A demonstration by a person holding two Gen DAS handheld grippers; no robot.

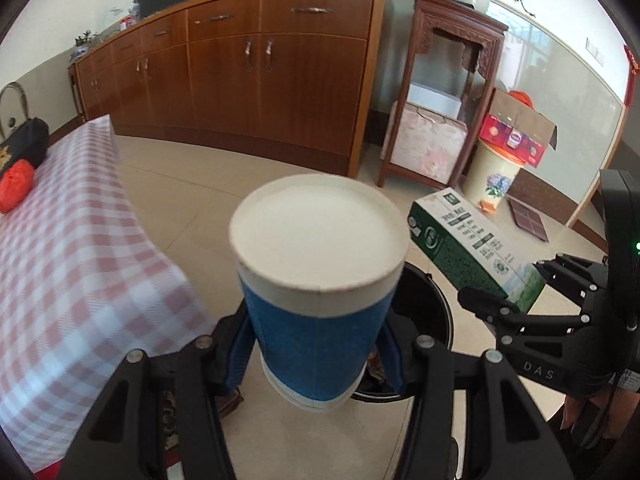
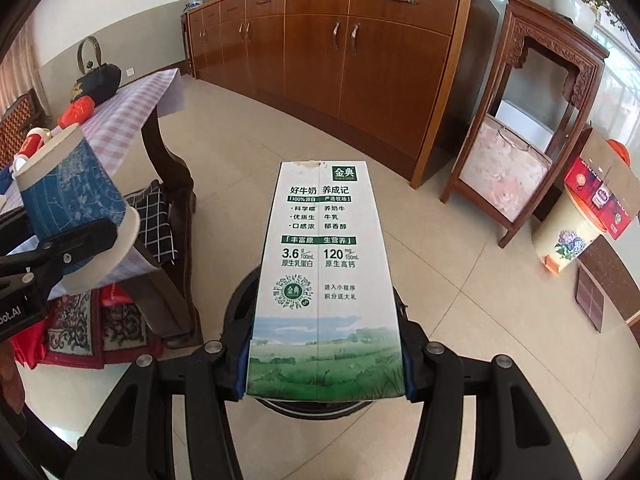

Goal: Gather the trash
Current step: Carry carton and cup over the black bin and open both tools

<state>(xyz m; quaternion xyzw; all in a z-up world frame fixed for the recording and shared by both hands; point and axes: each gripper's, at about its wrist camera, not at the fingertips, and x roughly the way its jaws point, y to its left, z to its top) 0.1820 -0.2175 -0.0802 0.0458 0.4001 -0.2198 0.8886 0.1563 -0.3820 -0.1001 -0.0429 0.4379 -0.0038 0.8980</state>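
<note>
Left gripper [image 1: 316,344] clamped on paper cup [image 1: 316,280], right gripper [image 2: 324,360] on milk carton [image 2: 324,272]. Centre over black bin [image 1: 424,308], seemingly at six o'clock, then release.

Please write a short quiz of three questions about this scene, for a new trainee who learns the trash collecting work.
1. True or false: the left gripper is closed on a blue paper cup.
2. Multiple choice: what does the right gripper hold? A) a green and white milk carton B) a red bag C) a black handbag
3. Short answer: what dark round thing shows on the floor just under both held items?

Key
1. True; the cup sits between its blue pads.
2. A.
3. A black trash bin, mostly hidden behind the cup and the carton.
</note>
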